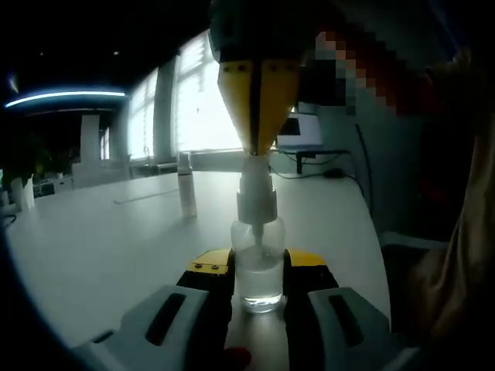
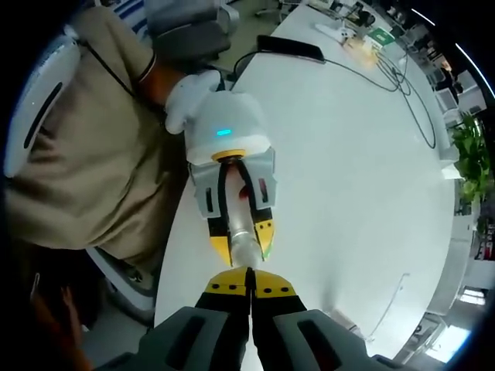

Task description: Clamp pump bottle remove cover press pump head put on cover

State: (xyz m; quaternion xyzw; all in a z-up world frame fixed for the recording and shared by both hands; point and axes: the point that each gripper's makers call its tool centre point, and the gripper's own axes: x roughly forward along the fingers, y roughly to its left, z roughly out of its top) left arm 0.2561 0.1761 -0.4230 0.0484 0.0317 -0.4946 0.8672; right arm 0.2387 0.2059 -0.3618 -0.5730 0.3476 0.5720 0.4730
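The left gripper clamps the clear pump bottle upright on the white table. From 12 o'clock, the right gripper, jaws together, touches the pump head.

The right gripper rises from the bottom of the right gripper view, its yellow-tipped fingers pressed together with no gap; just beyond their tips stands the pump bottle, seen from above; the left gripper reaches in from above, its fingers closed on the bottle's clear body; a white table stretches past them, cables lying at its far end; a person in a tan shirt sits at its left edge.
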